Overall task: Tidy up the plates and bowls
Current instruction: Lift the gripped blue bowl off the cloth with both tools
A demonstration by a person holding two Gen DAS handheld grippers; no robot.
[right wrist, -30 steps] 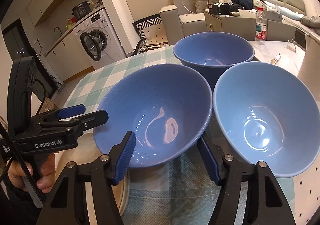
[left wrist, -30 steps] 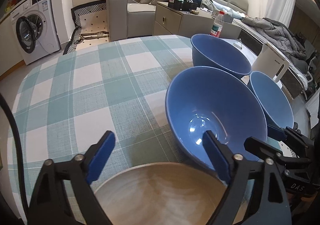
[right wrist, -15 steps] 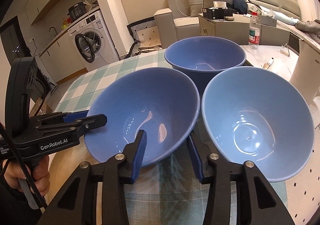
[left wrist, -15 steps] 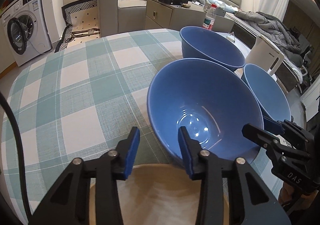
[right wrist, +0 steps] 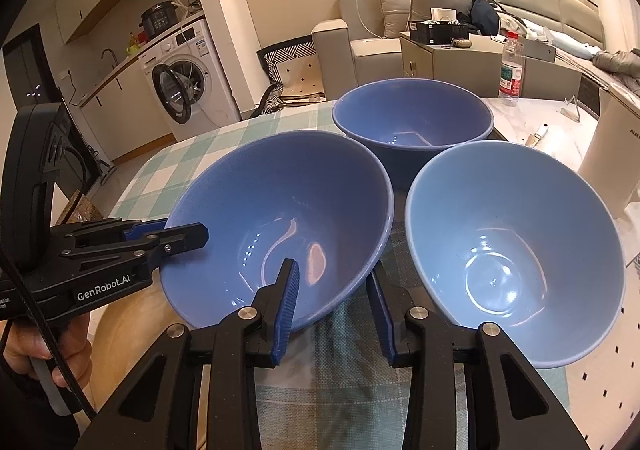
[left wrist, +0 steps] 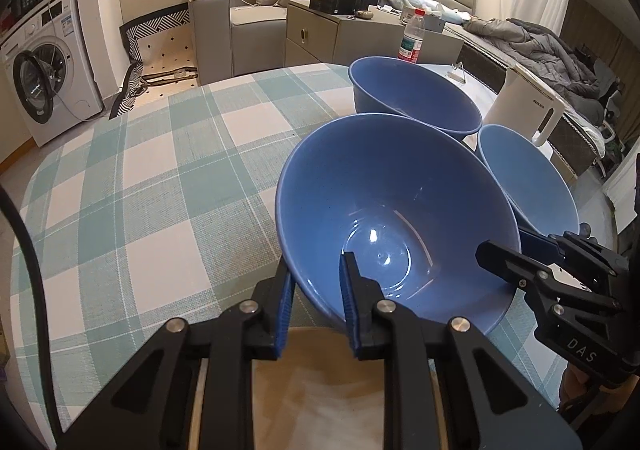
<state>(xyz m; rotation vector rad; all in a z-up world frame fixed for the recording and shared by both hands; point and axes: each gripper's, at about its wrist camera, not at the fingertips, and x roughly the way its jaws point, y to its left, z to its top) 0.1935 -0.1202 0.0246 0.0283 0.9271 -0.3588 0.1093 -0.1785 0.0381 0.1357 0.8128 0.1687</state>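
I pinch the near bowl (left wrist: 394, 222), beside two other bowls (right wrist: 516, 250) on the tabletop (left wrist: 140, 186), with both grippers: left gripper (left wrist: 316, 290) and right gripper (right wrist: 334, 290) fingers have just closed on its rim. Glazed, slippery, breakable; grip firmly.

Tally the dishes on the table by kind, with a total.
Blue bowls: 3, near, far, right
Wooden plates: 1, under the near bowl's edge
Total: 4

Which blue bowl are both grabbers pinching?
The nearest blue bowl, beside the wooden plate: each gripper's fingers clamp its rim. The other two bowls sit untouched.
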